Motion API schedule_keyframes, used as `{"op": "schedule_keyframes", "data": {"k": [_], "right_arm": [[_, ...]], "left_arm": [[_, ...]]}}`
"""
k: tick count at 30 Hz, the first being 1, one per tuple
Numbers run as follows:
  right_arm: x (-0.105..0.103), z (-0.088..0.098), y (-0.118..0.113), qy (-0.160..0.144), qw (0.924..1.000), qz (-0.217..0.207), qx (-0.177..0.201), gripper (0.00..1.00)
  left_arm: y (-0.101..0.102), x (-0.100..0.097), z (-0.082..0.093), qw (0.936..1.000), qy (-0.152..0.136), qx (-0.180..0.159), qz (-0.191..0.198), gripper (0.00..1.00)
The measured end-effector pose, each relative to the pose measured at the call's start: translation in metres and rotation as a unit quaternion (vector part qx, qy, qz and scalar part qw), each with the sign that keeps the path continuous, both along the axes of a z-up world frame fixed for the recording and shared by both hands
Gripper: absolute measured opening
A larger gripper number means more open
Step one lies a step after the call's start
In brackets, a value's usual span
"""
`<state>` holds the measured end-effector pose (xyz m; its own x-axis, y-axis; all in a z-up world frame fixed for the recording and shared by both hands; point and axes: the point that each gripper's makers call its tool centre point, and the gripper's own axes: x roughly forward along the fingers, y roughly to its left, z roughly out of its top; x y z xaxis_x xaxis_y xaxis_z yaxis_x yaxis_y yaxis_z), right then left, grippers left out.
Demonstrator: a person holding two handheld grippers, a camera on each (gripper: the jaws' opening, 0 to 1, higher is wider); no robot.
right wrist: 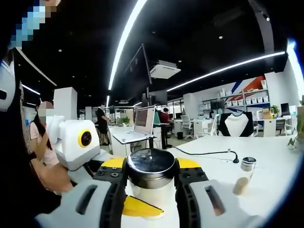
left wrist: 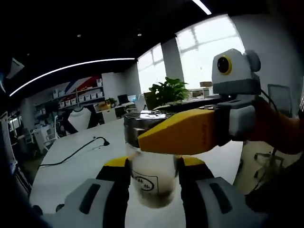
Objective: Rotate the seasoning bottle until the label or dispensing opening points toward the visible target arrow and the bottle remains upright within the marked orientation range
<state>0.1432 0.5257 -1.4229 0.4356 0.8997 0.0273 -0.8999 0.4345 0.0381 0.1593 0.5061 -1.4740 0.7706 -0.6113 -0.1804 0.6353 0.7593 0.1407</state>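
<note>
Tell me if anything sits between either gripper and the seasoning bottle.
Nothing visible does. The left gripper has its fingers closed on the seasoning bottle at the glass body, and the right gripper clamps the metal lid. The small spice jar stands apart on the white table.

- Seasoning bottle (left wrist: 148, 178): clear glass, pale off-white filling, white label with dark characters in a dark frame; shiny silver and black lid (right wrist: 151, 165).
- Left claw (left wrist: 153, 180): grey body, black jaws tipped yellow.
- Right claw (right wrist: 151, 183): grey, black and yellow too; its jaw shows yellow in the left gripper view.
- Counter (left wrist: 71, 161): white, crossed by a black cable (left wrist: 76, 151).
- Small shaker (right wrist: 243, 175): clear glass, tan contents, dark cap.
</note>
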Motion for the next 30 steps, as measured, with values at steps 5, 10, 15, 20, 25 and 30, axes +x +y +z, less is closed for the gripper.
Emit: {"op": "schedule_keyframes", "data": {"k": [5, 10, 15, 20, 25, 30], "right_arm": [[-0.016, 0.002, 0.001, -0.016, 0.9968, 0.077, -0.013, 0.36], [-0.027, 0.000, 0.001, -0.031, 0.9895, 0.138, -0.030, 0.36], [-0.015, -0.002, 0.002, -0.023, 0.9914, 0.128, -0.019, 0.36], [-0.003, -0.008, 0.004, -0.002, 0.9974, 0.069, -0.021, 0.37], [0.005, -0.012, 0.007, 0.018, 0.9992, 0.017, -0.030, 0.37], [0.008, -0.016, 0.012, 0.008, 0.9977, 0.001, -0.067, 0.37]], "left_arm": [[-0.007, -0.008, 0.003, 0.9989, -0.001, -0.007, -0.045, 0.43], [-0.014, -0.014, 0.002, 0.9963, 0.012, -0.023, -0.081, 0.44], [-0.011, -0.007, 0.001, 0.9987, 0.013, -0.017, -0.046, 0.43], [-0.001, 0.005, -0.008, 0.9996, 0.015, 0.018, 0.018, 0.43], [0.004, 0.011, -0.012, 0.9976, 0.005, 0.050, 0.048, 0.43], [0.011, 0.014, -0.015, 0.9944, -0.010, 0.082, 0.067, 0.43]]}}
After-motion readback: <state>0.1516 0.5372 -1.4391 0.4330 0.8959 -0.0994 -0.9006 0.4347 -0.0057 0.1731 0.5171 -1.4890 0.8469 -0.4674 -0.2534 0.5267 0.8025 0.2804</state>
